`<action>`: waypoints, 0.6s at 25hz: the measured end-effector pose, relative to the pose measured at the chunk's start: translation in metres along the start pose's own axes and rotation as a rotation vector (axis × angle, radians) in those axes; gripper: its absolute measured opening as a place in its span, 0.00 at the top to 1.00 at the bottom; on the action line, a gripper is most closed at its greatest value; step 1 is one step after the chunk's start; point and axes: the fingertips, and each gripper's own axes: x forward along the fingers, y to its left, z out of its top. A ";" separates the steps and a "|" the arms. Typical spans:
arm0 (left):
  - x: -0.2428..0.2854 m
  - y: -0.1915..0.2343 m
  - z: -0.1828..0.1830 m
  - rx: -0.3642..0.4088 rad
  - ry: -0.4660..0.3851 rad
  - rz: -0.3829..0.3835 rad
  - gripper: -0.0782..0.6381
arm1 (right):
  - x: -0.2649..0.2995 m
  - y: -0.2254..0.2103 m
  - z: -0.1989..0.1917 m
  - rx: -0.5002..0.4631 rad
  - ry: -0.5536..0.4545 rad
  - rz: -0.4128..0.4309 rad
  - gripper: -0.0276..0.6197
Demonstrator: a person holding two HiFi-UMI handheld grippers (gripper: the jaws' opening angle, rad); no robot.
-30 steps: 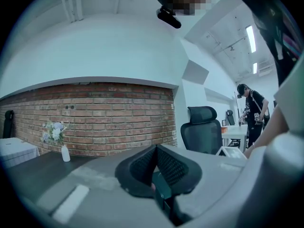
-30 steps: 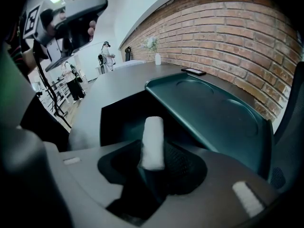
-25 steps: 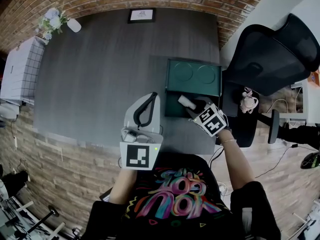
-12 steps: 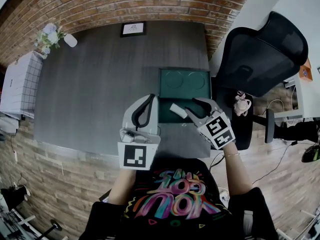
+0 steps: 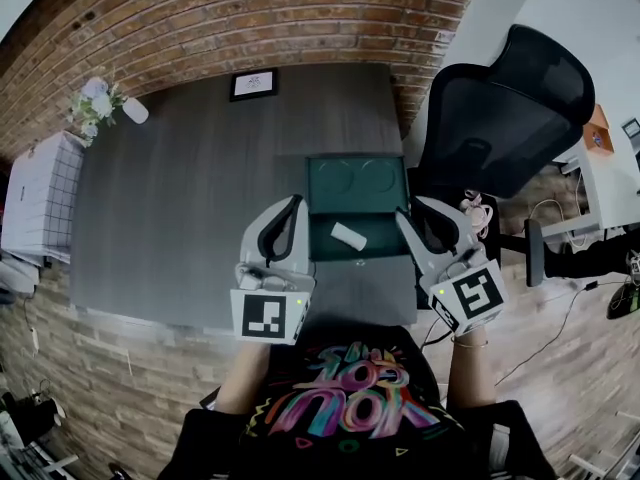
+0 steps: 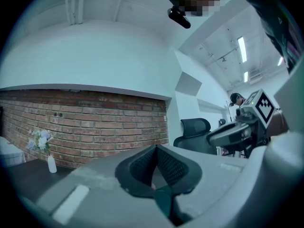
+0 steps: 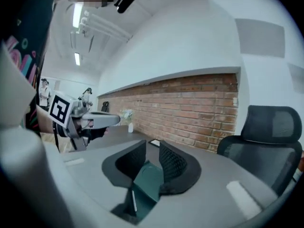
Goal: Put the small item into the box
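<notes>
A green box (image 5: 375, 230) stands open on the dark table, its lid (image 5: 352, 181) laid back toward the far side. The small white item (image 5: 348, 235) lies inside the box base. My right gripper (image 5: 415, 208) hovers by the box's right edge, apart from the item. Its jaws have just been closing, but in the right gripper view (image 7: 151, 146) a gap remains with nothing held and the green box (image 7: 148, 179) showing through. My left gripper (image 5: 293, 204) hangs left of the box, fingertips together and empty in the left gripper view (image 6: 155, 148).
A black office chair (image 5: 500, 108) stands right of the table (image 5: 200, 198). A framed picture (image 5: 253, 84) lies at the far edge, and a vase of flowers (image 5: 105, 103) at the far left corner. A white grid cabinet (image 5: 35, 178) stands left.
My right gripper has lifted up and drawn back from the box, and the white item near its tips now lies alone in the box. The left gripper rose slightly.
</notes>
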 end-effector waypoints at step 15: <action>-0.002 0.010 0.006 -0.004 -0.008 0.025 0.89 | -0.046 -0.036 0.034 0.037 -0.196 -0.203 0.95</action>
